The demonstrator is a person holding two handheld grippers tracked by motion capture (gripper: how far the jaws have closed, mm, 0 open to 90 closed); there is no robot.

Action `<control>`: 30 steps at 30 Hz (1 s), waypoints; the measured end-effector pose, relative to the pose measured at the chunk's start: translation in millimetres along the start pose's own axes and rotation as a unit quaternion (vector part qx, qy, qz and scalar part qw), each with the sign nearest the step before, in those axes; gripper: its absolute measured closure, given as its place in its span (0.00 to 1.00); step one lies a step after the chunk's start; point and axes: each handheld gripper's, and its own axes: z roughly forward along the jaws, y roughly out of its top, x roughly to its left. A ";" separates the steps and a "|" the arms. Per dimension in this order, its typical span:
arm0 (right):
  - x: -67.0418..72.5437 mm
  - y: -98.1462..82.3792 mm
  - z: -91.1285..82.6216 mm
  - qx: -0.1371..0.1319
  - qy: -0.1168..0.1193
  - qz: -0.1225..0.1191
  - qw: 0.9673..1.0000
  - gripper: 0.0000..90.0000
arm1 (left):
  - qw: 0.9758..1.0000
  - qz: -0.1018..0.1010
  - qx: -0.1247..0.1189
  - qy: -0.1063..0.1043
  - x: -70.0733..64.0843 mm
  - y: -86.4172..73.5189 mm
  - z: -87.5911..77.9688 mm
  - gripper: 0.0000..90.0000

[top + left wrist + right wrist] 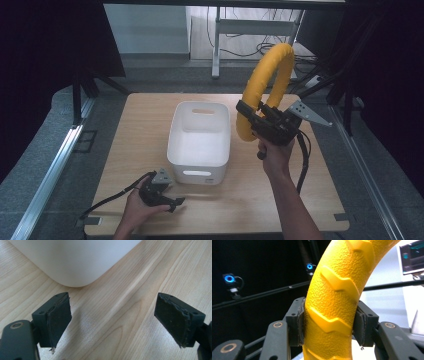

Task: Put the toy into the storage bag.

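- Yellow ring (pixel 265 85): a thick, bright yellow hoop with a pebbled skin and raised chevron ridges along its outer face, like tyre tread, seen close in my right gripper view (pixel 334 302).
- It stands upright in the air over the right side of the desk (pixel 225 200), beside the white bin (pixel 200 142) and clear of it; its top rises above the desk's far edge in the high view.
- My right gripper (pixel 262 122) has its jaws closed on the ring's lower arc, one pad pressed against each flank, so the ring's thickness holds them part-way apart.
- My right hand (pixel 274 152) carries that gripper from below, forearm coming up from the near edge.
- My left gripper (pixel 162 192) sits low at the desk's near left, just in front of the bin's near corner; its jaws stand wide apart with bare wood between them and nothing held.
- In my left gripper view the bin's rounded corner (pixel 75 262) lies just beyond the jaws, not touching them.
- Open room: bare wood lies to the right of the bin and along the near edge; a narrower strip runs on the bin's left. The bin sits about mid-desk, slightly left of centre.
- The bin is a rounded white plastic tub with a handle slot in each end wall; its inside looks empty.
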 end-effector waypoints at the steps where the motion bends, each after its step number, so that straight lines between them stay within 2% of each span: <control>1: 2.7 1.3 1.3 -0.003 0.006 -0.001 1.000 0.55 | 1.000 0.003 0.000 0.000 0.4 0.1 0.0 0.16; 5: 12.7 5.5 7.9 -0.008 0.026 -0.004 1.000 0.55 | 1.000 0.000 0.003 -0.001 -0.2 0.0 0.2 0.16; 9: 19.8 5.7 15.4 -0.005 0.034 -0.007 0.999 0.55 | 1.000 0.001 0.003 0.001 -0.2 0.1 -0.1 0.16; 19: 29.8 -2.3 35.9 0.005 0.047 0.001 0.999 0.55 | 1.000 0.009 0.004 -0.001 1.0 0.1 -1.2 0.16; 30: 39.4 -7.0 47.4 0.011 0.059 0.002 0.998 0.55 | 1.000 0.006 0.004 -0.003 0.6 0.1 -1.0 0.16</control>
